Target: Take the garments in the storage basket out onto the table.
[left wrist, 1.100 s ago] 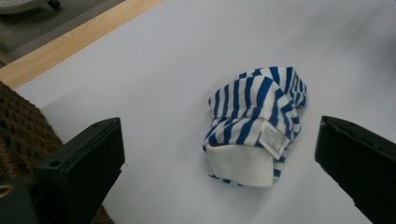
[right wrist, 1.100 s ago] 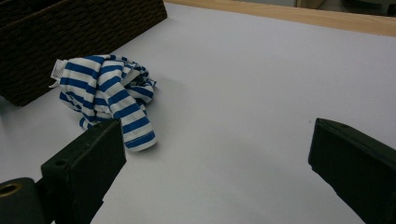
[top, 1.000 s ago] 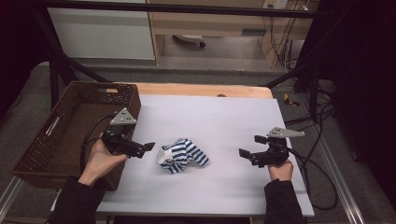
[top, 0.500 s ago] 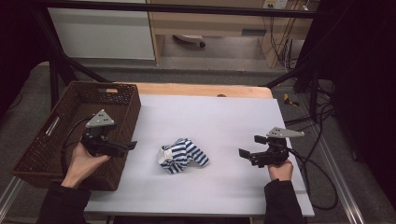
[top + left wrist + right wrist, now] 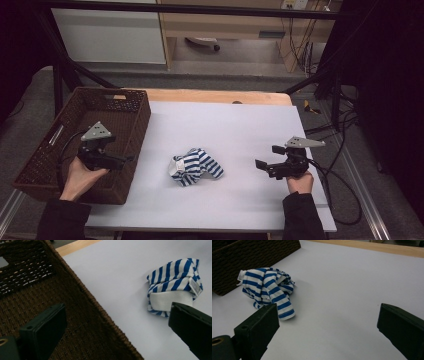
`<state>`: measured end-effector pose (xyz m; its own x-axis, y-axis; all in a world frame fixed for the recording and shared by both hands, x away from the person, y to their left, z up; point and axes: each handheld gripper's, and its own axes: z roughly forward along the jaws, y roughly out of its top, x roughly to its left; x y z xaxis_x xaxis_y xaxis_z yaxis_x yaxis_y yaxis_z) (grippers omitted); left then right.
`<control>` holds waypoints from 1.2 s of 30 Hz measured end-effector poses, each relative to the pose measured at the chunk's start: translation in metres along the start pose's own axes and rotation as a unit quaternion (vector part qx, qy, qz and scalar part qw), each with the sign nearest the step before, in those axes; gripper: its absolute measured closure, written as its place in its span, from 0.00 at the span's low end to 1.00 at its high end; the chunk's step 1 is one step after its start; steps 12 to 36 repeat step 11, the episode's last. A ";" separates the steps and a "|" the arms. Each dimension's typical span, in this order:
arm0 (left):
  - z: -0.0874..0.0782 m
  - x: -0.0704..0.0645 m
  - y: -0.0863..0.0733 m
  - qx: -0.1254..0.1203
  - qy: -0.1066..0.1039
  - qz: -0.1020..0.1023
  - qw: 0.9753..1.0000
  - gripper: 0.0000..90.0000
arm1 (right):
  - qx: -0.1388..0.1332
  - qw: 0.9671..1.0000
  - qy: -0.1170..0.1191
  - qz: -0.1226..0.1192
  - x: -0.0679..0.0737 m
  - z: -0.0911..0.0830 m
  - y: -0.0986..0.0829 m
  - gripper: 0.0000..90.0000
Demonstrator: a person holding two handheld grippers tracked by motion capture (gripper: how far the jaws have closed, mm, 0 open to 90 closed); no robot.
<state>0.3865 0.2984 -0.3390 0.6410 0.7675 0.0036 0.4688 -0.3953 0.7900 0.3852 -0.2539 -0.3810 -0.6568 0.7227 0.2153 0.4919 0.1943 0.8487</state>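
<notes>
The striped cloth [image 5: 195, 167] is seen bunched on the desk [image 5: 240, 125] beside the basket [image 5: 75, 135]. Its white tag is seen from the left gripper [image 5: 131, 159]. Both grippers' fingers are spread wide, empty; the right gripper [image 5: 260, 164] is kept apart.

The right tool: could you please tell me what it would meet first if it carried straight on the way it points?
Probably the striped cloth. The right tool, open, points left across the white table, with bare surface between them, though the cloth sits slightly left of its line.
</notes>
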 end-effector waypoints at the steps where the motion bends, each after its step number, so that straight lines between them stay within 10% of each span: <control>1: -0.001 0.001 -0.001 -0.002 0.000 -0.002 1.000 0.02 | 0.001 1.000 0.000 0.000 0.000 0.000 0.000 0.05; 36: -0.002 0.003 -0.004 -0.003 0.004 -0.002 1.000 0.02 | 0.003 1.000 0.000 0.000 0.000 0.002 -0.001 0.05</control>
